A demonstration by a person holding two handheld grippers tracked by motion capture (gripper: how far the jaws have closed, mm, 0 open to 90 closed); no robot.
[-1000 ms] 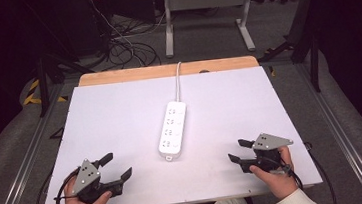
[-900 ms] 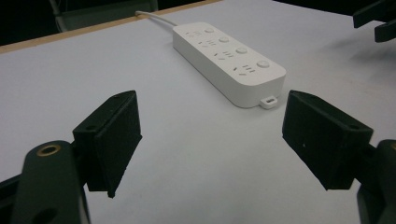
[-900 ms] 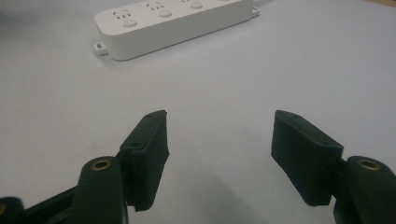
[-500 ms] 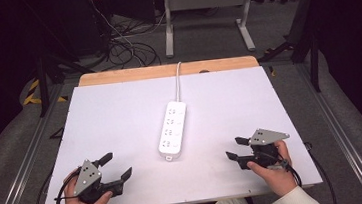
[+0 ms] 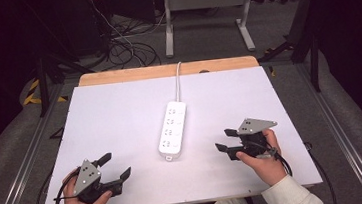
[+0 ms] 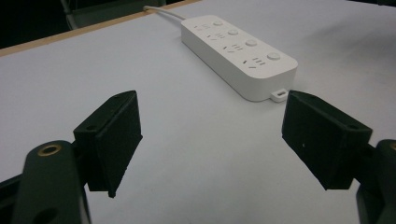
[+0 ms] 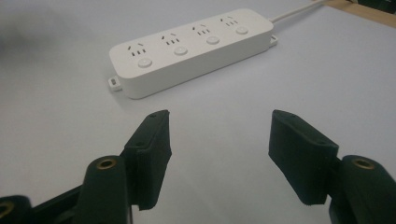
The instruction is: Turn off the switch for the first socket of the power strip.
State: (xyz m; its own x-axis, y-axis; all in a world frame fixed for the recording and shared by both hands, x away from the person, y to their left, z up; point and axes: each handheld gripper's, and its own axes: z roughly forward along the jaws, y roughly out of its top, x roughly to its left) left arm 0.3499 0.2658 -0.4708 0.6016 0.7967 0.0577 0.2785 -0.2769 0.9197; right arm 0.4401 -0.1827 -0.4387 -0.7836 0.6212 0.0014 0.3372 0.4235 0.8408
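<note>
Dark floor and a tangle of cables sit behind the white desk (image 5: 120, 113), and on it we have just one thing to work with: the white power strip (image 5: 172, 130), lying flat near the middle with its cord (image 5: 178, 77) running off the far edge. Nothing is plugged into it, every socket bare, and neither tool touches it, so by our reading the work on it has not begun; the whole approach and whatever follows is left to do. On our left, the left tool (image 5: 116, 167) sits low at the near corner of the desk, gripped in the hand and aimed up and inward; in the left gripper view its jaws stand wide apart with nothing between them, and the strip's near end (image 6: 279, 93) lies beyond them, near but apart. Over on our right, the right tool (image 5: 227, 140) is held just above the desk, pointing left toward the strip's near end, wrist level, grey plate on top. Its jaws gape too, empty, a little narrower than the left pair, and the right gripper view shows the strip (image 7: 191, 46) lying crosswise ahead, well clear of the pads.
</note>
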